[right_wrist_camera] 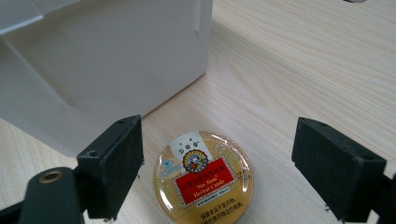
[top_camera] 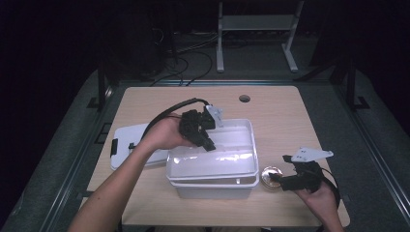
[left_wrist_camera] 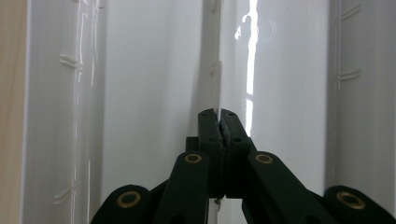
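step: we've got the left hand-held gripper [top_camera: 209,143] pinched on the white bin's [top_camera: 241,166] divider wall [left_wrist_camera: 212,70] | right hand-held gripper [right_wrist_camera: 217,170] gaping around the candy tin [right_wrist_camera: 203,179] on the worktop [top_camera: 285,121] | next: probably squeeze the tin, then lift

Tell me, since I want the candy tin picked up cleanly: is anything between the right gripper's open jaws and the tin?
Nothing visible. The right gripper is open, one jaw on each side of the candy tin, which lies flat on the table. The white bin stands just beyond the tin, not between tin and jaws.
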### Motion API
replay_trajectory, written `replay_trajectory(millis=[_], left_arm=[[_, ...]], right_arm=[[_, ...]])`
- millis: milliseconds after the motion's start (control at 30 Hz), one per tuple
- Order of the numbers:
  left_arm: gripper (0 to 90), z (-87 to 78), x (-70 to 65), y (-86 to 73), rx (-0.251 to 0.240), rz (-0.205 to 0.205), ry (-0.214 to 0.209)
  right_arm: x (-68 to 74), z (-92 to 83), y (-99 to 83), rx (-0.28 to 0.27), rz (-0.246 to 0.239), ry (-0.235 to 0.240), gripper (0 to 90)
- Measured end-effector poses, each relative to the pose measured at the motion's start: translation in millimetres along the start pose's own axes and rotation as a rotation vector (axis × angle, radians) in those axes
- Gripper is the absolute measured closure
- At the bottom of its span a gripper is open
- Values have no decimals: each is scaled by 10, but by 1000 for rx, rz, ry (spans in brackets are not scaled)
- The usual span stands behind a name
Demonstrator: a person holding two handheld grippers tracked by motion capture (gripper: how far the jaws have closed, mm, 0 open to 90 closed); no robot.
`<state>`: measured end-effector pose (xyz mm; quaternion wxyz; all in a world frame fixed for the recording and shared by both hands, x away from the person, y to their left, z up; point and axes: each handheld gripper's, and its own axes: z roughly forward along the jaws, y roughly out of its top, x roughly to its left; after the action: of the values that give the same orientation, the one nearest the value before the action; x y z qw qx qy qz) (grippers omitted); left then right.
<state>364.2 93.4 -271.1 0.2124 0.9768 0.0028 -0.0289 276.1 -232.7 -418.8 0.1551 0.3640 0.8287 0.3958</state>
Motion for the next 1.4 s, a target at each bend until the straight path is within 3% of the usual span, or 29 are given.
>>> replay_trajectory(millis=[267,600,767,1100,1400], left_arm=[[893,-493,-166,-322,-29,-15,71],[893,-871,-341,-906,-35,-75,136],[893,-969,-407,-1210,-24,-109,150],[893,-1157,-544,-1855,-46,-185,190],[893,-1046,-573,-2241,-25,-237,186]], right_arm=[[5,-1,1,0,-3,-4,161],[-2,-11,-1,-4,2,-13,161],[3,-10,0,-2,0,-16,161],[-8,-28,-7,-6,10,-24,161],[-4,-25,-12,-4,12,-29,161]])
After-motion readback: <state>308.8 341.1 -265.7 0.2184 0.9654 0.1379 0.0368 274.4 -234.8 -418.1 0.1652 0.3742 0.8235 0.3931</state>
